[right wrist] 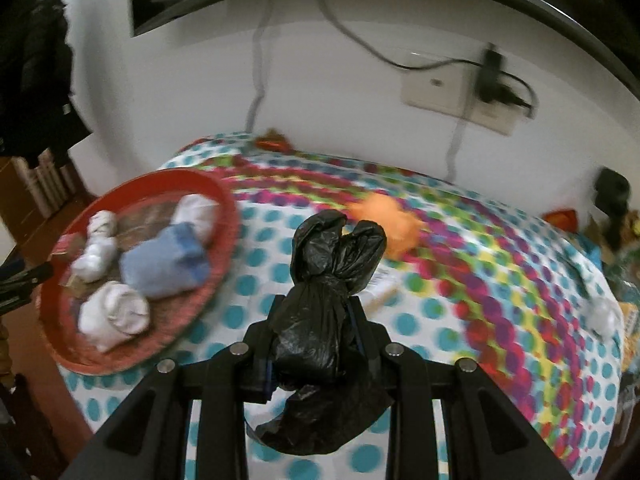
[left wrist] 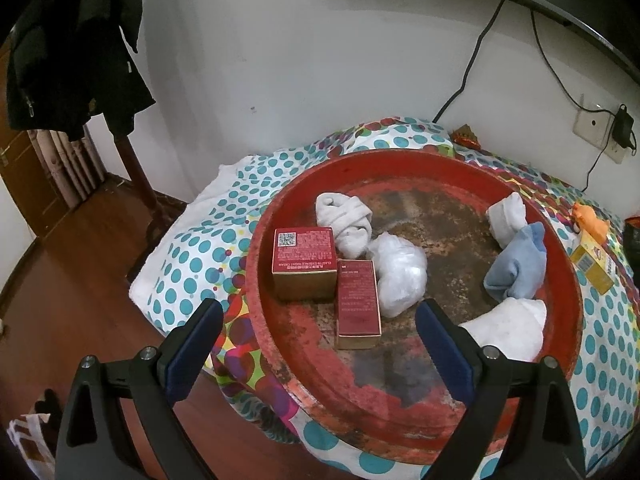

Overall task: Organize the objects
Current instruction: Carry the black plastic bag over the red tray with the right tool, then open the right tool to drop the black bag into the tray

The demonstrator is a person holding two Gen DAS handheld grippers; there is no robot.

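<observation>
Right gripper clenched on a knotted black plastic bag, bag upright between the jaws, loose end hanging below, held above the polka-dot cloth covering the desk. Left gripper released, jaws wide apart, nothing between them, hovering over the near rim of the round red tray. Tray sits on the cloth at the desk's left end. In the tray, nearest: narrow red box lying flat, white sock roll near the right rim. Behind those: larger red box just beside the narrow one, clear plastic bag bundle touching the narrow box, blue sock bundle. Farther back: another white sock roll behind the larger box, one more white sock by the far right rim. Off the tray to the right on the cloth: yellow box, orange soft toy, blurred in the right wrist view. Far: white wall, wall socket with plugged adapter, black jacket hanging at left.
</observation>
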